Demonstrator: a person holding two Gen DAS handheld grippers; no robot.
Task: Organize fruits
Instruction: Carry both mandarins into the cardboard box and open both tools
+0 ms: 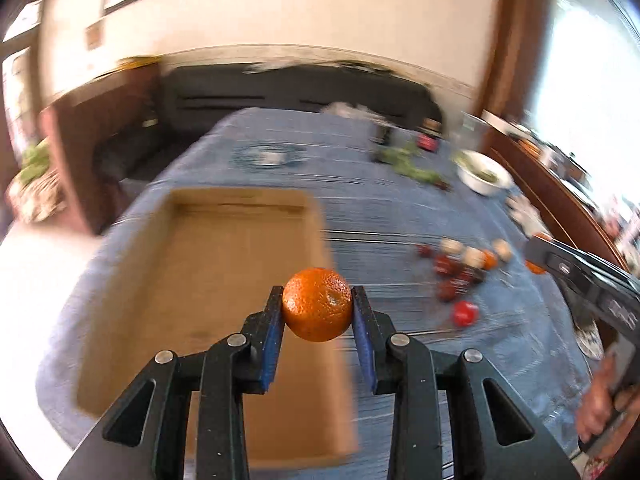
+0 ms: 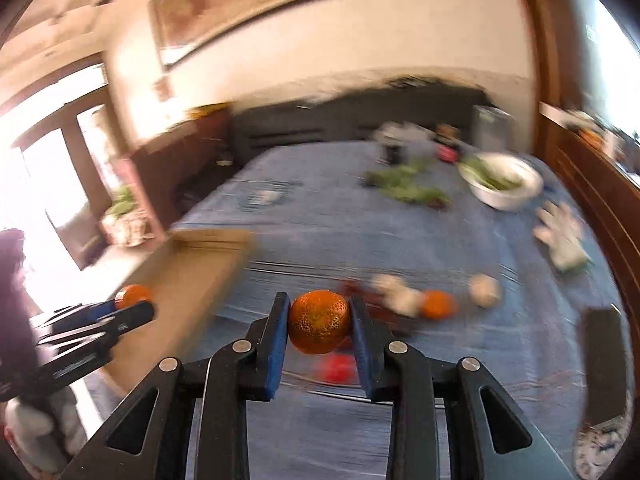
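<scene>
My left gripper [image 1: 318,300] is shut on an orange [image 1: 317,305], held in the air over the right side of an open cardboard box [image 1: 224,280] on the blue tablecloth. My right gripper [image 2: 319,308] is shut on a second orange [image 2: 319,322], above the cloth right of the box [image 2: 192,276]. A pile of loose fruit [image 1: 460,272] lies on the cloth: dark red ones, pale round ones, a small orange one [image 2: 438,304] and a bright red one [image 1: 465,313]. The left gripper with its orange [image 2: 134,296] shows at the left of the right wrist view.
A white bowl of greens [image 1: 482,172] and loose leafy greens [image 1: 412,168] sit at the far right of the table. A glass dish [image 1: 266,156] stands beyond the box. A white cloth [image 2: 560,236] lies at the right edge. Dark cabinet and wooden furniture surround the table.
</scene>
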